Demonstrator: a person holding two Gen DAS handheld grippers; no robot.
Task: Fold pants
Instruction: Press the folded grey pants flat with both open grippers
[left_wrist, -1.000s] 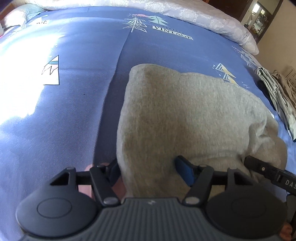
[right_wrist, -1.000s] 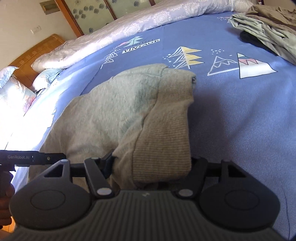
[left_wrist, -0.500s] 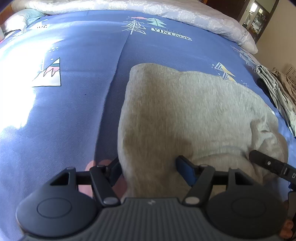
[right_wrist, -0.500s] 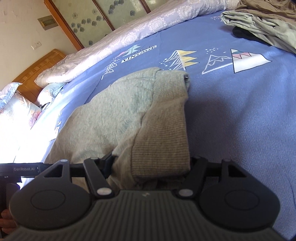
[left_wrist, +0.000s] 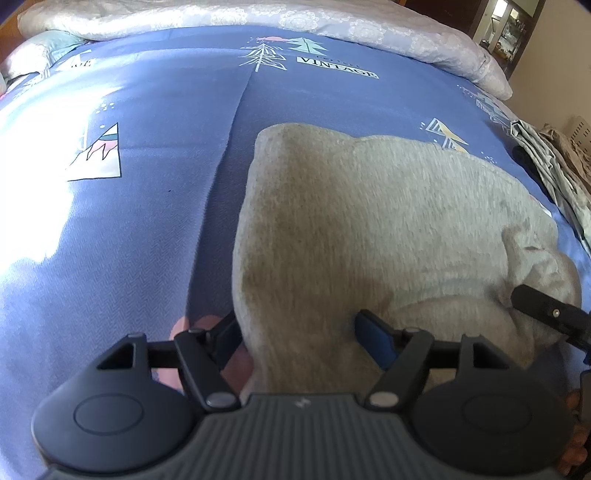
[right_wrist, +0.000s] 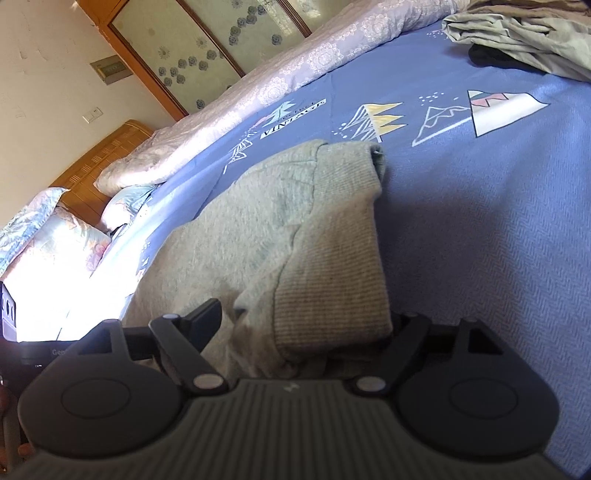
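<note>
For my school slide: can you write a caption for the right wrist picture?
Right claw opening around folded grey pants on a blue bedspread.

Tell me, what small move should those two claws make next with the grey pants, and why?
Probably draw both back. The left gripper and right gripper are opening, the folded grey pants lying between their jaws on the blue bedspread.

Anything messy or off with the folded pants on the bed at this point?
The gray pants are folded but bunched at the ribbed waistband end, lumpy, not flat. Both grippers, left and right, are opening with fabric between them. No damage shows.
</note>
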